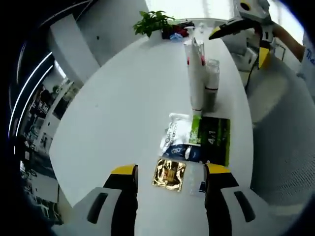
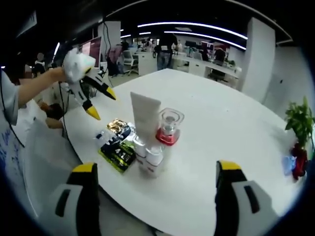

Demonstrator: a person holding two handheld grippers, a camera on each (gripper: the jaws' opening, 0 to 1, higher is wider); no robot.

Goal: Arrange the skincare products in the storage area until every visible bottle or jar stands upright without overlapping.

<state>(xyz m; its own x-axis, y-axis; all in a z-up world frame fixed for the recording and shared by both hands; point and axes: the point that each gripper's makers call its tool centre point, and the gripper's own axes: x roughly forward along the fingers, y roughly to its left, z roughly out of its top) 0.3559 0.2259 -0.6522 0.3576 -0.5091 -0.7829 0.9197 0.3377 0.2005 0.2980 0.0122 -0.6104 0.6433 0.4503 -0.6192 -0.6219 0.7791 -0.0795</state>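
White tube [image 2: 146, 129] upright on table [image 2: 221, 128], clear bottle [image 2: 169, 129] touching it; flat sachets [image 2: 118, 142] just beside. Left gripper [image 1: 170, 173], right gripper [image 2: 155, 172]: jaws released, nothing held.

Bright, even overhead light w/ ceiling light strips [image 2: 197, 27] in right gripper view; white table [image 1: 123, 108] glares, far end blown out by window light in left gripper view. Shadows soft. Strong fisheye bend at edges, slight blur throughout.
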